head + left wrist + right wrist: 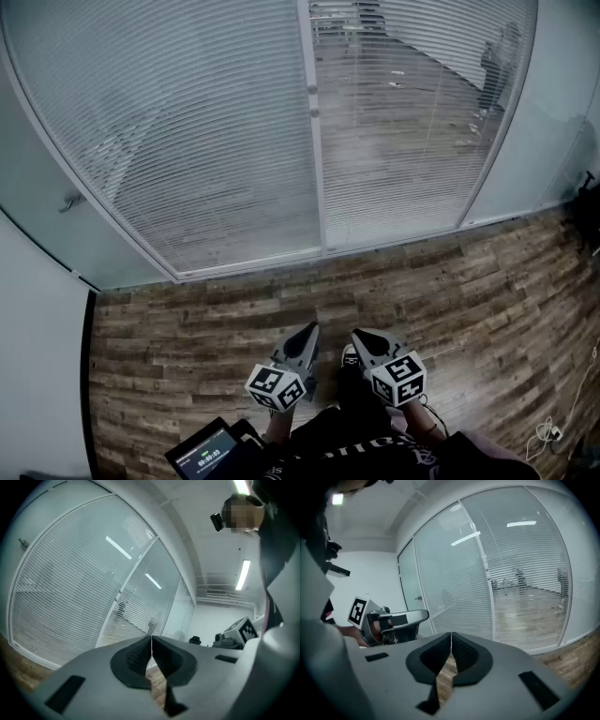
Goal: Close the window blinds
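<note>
Window blinds ahead of me look nearly shut in the left pane, but the right pane shows the room beyond, so I judge the work unfinished, my left claw and right claw both pinched together, empty, well short of the glass.

Looking at an office interior. Facing a tall glass partition in white frames, carrying horizontal slatted blinds across both panes. Standing on wood-look plank flooring. Noting plain white walls, long ceiling strip lights and a vent grille high up. Making out a glass door with lever handle at the side. Glimpsing tables and chairs through the slats, in a second room beyond.
</note>
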`<state>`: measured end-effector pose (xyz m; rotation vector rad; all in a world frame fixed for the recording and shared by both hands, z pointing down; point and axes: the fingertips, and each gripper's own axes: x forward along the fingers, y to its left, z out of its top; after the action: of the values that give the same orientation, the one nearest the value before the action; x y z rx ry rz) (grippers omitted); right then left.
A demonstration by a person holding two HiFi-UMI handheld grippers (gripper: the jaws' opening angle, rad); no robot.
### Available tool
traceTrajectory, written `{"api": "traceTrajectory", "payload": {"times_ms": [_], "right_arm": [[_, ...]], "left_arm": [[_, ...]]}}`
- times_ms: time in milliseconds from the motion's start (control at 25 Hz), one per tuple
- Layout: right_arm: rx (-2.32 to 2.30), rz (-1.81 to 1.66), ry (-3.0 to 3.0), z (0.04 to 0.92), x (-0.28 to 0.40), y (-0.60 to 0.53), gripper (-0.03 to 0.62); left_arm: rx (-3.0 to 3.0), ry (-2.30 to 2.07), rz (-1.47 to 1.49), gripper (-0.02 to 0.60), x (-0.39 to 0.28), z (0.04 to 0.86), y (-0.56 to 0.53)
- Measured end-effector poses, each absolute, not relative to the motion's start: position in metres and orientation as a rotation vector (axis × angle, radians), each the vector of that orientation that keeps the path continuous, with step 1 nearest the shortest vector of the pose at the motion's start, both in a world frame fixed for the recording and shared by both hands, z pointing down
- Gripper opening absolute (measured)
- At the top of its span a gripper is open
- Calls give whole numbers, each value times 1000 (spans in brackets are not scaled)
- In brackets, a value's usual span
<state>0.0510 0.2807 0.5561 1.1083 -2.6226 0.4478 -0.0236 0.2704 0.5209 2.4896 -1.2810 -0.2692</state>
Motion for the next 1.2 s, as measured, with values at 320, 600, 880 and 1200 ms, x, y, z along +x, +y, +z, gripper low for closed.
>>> {"api": "traceTrajectory", "payload": {"times_ms": [320,600,880,1200], "right_arm": [[1114,452,-2665,545,73,157,21],[1031,280,-2694,518,89,39,20],[975,257,-2701,529,84,-26,20],[1011,334,-2688,542,86,-89,21]], "left_arm": [[2518,-1301,-237,5,-3,507,159],[2540,-1370,-265,5,24,482,46],[2469,-1408,-205,5,22,501,-3],[2449,-1386,-209,5,15,509,-70]]}}
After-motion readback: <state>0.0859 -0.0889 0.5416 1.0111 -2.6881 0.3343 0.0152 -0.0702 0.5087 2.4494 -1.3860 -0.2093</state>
